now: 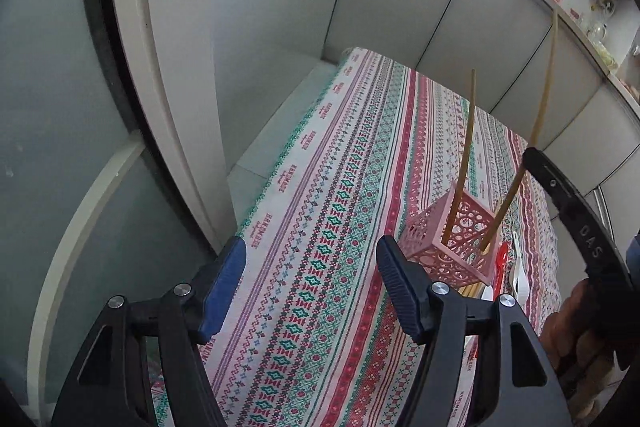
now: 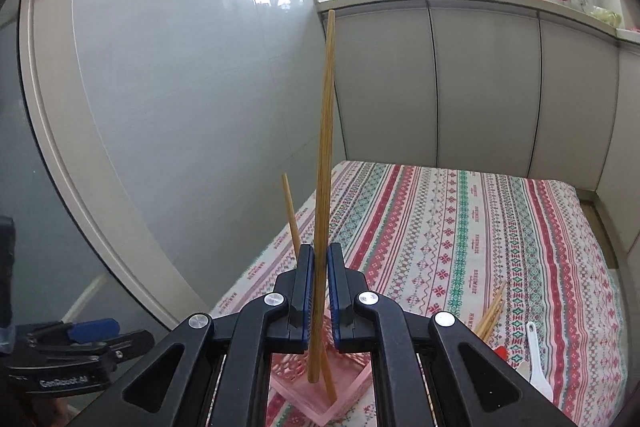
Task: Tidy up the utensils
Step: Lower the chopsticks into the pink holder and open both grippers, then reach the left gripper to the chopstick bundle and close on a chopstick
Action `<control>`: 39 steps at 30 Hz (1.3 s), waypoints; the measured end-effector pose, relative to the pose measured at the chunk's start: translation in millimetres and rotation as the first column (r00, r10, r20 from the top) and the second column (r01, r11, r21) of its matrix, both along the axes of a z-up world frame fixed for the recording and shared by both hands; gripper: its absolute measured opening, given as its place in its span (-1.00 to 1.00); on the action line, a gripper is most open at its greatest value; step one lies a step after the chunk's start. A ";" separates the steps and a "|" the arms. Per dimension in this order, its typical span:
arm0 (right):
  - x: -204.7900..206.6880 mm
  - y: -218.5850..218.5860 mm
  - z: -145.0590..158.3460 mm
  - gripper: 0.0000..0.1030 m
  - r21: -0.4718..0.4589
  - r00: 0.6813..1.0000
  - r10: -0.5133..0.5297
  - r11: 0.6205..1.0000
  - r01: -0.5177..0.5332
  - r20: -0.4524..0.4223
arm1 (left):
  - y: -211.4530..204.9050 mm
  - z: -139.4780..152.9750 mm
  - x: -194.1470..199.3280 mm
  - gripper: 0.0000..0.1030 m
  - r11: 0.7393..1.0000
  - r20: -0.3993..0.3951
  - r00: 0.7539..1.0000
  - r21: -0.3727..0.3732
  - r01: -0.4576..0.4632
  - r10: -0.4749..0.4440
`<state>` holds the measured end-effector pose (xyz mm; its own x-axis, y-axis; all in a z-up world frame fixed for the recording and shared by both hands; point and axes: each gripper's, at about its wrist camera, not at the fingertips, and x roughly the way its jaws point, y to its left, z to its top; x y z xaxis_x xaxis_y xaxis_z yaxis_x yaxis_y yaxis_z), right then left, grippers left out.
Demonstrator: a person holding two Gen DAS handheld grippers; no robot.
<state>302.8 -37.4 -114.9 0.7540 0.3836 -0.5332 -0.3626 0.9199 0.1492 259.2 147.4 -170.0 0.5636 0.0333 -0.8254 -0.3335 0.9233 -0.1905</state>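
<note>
Your right gripper (image 2: pixel 319 263) is clamped on a single wooden chopstick (image 2: pixel 325 163), held nearly upright, its lower tip hanging just above the open top of a pink lattice basket (image 2: pixel 352 385). A second chopstick (image 2: pixel 291 211) already stands in that basket, leaning left behind your fingers.

Your left gripper (image 1: pixel 310 267) has its blue-padded fingers (image 1: pixel 226 271) spread apart with nothing between them, hovering over the patterned tablecloth (image 1: pixel 320 187) just left of the basket (image 1: pixel 452 247). From this side you can see both chopsticks: the one standing in the basket (image 1: pixel 466 155) and the one you are holding (image 1: pixel 516 195), which runs up past your right gripper's black finger (image 1: pixel 568 203).

More utensils lie on the cloth to the right of the basket: a bundle of loose chopsticks (image 2: pixel 491 315), a white plastic spoon (image 2: pixel 538 359) and something red (image 2: pixel 500 352) partly hidden behind your gripper. The table sits in a corner beside pale cabinet doors (image 2: pixel 480 87).
</note>
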 end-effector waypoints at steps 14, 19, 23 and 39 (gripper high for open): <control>-4.5 11.2 -36.1 -0.85 -0.071 0.998 -0.012 0.997 0.016 0.065 | -4.5 -4.2 3.9 0.36 1.000 -0.011 1.000 -0.018 0.020 -0.020; -9.9 11.3 -44.5 -0.85 -0.102 0.997 0.000 0.995 0.009 0.082 | -4.1 -3.3 3.7 0.36 1.000 -0.008 1.000 -0.021 0.023 -0.023; -15.4 -5.7 -37.2 -0.73 -0.028 0.999 -0.025 0.999 0.026 0.024 | -6.1 -4.2 4.1 0.36 0.999 -0.008 0.999 -0.024 0.032 -0.033; -61.0 -118.5 22.8 0.23 0.087 0.984 -0.156 0.983 0.164 -0.089 | -43.0 -5.0 4.7 0.36 0.985 0.012 0.989 -0.079 0.151 -0.150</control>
